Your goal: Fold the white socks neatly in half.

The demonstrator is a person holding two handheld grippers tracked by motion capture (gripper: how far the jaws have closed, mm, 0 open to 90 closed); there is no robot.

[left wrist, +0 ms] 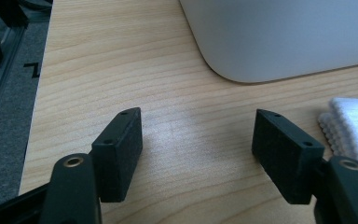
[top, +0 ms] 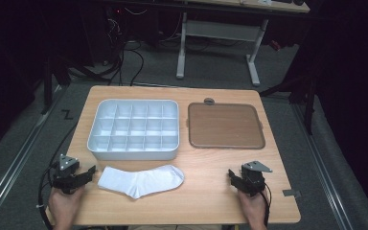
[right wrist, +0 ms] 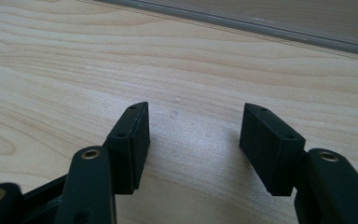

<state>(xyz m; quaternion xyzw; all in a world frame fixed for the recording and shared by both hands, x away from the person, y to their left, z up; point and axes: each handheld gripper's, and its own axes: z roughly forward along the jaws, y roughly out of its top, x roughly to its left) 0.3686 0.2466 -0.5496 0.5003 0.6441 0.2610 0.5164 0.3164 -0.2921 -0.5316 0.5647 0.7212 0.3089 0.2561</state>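
Observation:
A white sock (top: 141,180) lies flat on the wooden table near the front, its ribbed cuff (left wrist: 349,128) at the right edge of the left gripper view. Behind it stands a white tray with many compartments (top: 133,128); its rounded outer wall (left wrist: 279,37) faces the left gripper. To the tray's right lies a flat brown lid (top: 225,125), whose grey rim (right wrist: 261,25) crosses the top of the right gripper view. My left gripper (top: 88,172) rests open just left of the sock, bare wood between its jaws (left wrist: 198,135). My right gripper (top: 234,176) rests open at the front right, over bare wood (right wrist: 193,130).
The table's left edge (left wrist: 39,93) drops to grey floor with a metal rail. A small grey tab (top: 291,193) sticks to the table's right front corner. White desk legs (top: 254,62) and cables stand on the floor beyond the table.

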